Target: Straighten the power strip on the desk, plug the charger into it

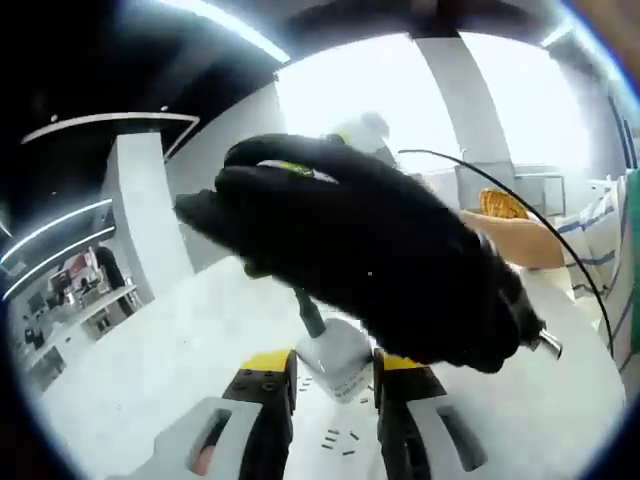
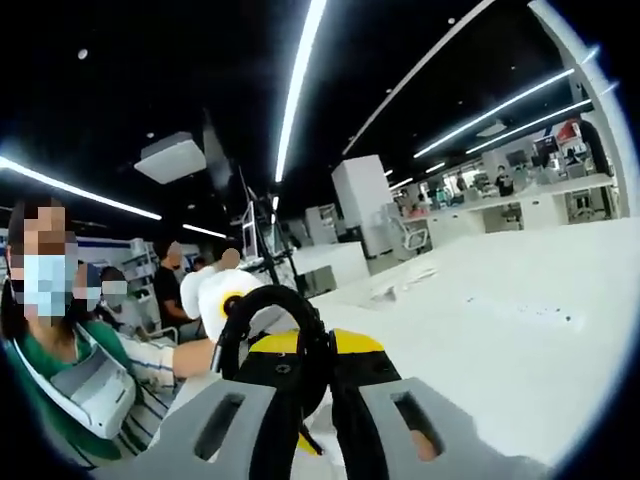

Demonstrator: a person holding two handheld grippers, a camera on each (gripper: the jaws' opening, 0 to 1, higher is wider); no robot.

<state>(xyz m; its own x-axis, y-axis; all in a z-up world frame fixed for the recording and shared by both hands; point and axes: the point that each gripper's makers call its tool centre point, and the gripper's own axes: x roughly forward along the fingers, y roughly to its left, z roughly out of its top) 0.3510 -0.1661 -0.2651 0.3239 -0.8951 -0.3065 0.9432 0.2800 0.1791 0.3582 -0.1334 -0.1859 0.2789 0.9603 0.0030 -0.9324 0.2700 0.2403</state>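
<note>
My left gripper [image 1: 334, 362] is shut on a white charger [image 1: 336, 362], which has a grey cable [image 1: 308, 312] rising from its top. Under the charger, small dark slots [image 1: 340, 438] mark the white surface; I cannot tell whether they belong to the power strip. A large blurred black shape [image 1: 380, 255] crosses the left gripper view just above the charger, and a thin black cable [image 1: 560, 250] arcs to its right. In the right gripper view my right gripper [image 2: 315, 345] is shut on a black cable [image 2: 262, 300] that loops up over its yellow-tipped jaws.
The white desk [image 2: 520, 330] spreads out to the right. A person's forearm [image 1: 520, 240] in a striped sleeve reaches in from the right. A white round object with a yellow spot [image 2: 222, 293] sits behind the cable loop. Several people [image 2: 60, 300] stand to the left.
</note>
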